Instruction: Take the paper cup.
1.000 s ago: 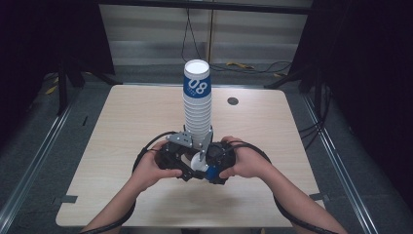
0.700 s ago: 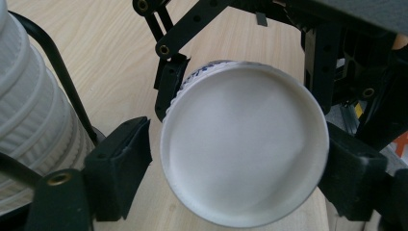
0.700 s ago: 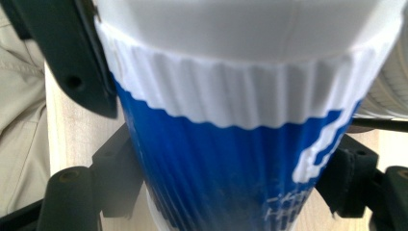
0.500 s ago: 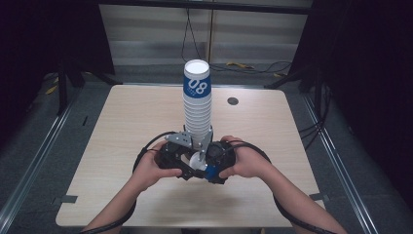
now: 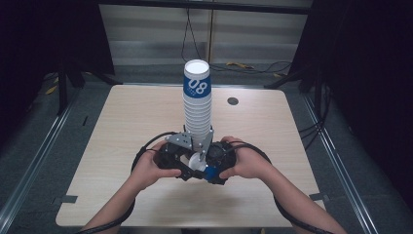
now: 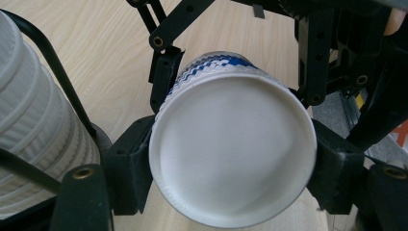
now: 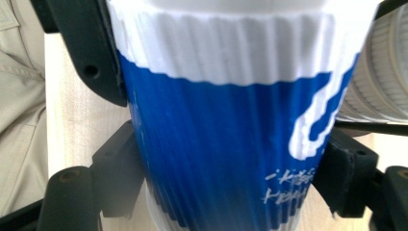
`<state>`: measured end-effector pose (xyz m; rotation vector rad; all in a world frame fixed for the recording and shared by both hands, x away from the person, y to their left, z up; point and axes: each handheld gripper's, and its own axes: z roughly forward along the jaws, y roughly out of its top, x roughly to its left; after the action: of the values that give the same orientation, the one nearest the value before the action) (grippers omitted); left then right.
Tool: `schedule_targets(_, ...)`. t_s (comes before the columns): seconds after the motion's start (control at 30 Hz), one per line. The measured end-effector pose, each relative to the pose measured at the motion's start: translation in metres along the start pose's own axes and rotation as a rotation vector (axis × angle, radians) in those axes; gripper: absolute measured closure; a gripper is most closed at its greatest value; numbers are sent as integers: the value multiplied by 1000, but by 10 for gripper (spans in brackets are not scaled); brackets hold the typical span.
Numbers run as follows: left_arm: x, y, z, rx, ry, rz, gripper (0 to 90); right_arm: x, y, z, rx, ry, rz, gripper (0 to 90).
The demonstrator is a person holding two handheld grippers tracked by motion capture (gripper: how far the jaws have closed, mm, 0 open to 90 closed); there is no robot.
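A tall stack of upturned white ribbed paper cups (image 5: pixel 197 112) stands mid-table, its top cup blue with "08". In front of it a single blue-and-white cup (image 5: pixel 198 162) lies sideways between both grippers. In the left gripper view its white round bottom (image 6: pixel 231 149) faces me. My left gripper (image 6: pixel 233 173) has just been closing and its pads now press the cup's sides. My right gripper (image 7: pixel 231 168) is shut on the same cup's blue wall (image 7: pixel 216 144). In the high view the left gripper (image 5: pixel 187 161) and right gripper (image 5: pixel 207 163) meet at the stack's foot.
The stack (image 6: pixel 33 120) rises close beside the left jaws and shows at the right (image 7: pixel 380 72) of the right gripper view. A dark round hole (image 5: pixel 233 101) sits at the far right of the wooden table (image 5: pixel 122 122). Cables loop around both hands.
Both hands and the cup stack stay where they were. The left gripper's jaws have drawn in around the sideways cup.
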<state>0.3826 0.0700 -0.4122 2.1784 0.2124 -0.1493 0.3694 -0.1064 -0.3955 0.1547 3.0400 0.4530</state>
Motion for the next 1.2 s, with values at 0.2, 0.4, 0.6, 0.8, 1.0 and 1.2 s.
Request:
schedule_targets(0.2,0,1,-1,-7,2,-2,287,0,-2,-1,-16,-2,13,217)
schedule_targets(0.4,-1,3,-2,9,3,8,288,0,-2,-1,-33,-6,13,212)
schedule_targets(0.6,-1,4,-4,18,6,11,288,0,-3,0,-53,-6,22,207)
schedule_targets(0.8,-1,4,-5,21,7,14,288,0,-4,-1,-69,-11,32,202)
schedule_targets(1.0,-1,6,-7,38,14,18,288,-1,-7,1,-94,-13,63,170)
schedule_targets(1.2,1,5,-11,56,31,17,288,-1,-12,0,-114,-22,99,145)
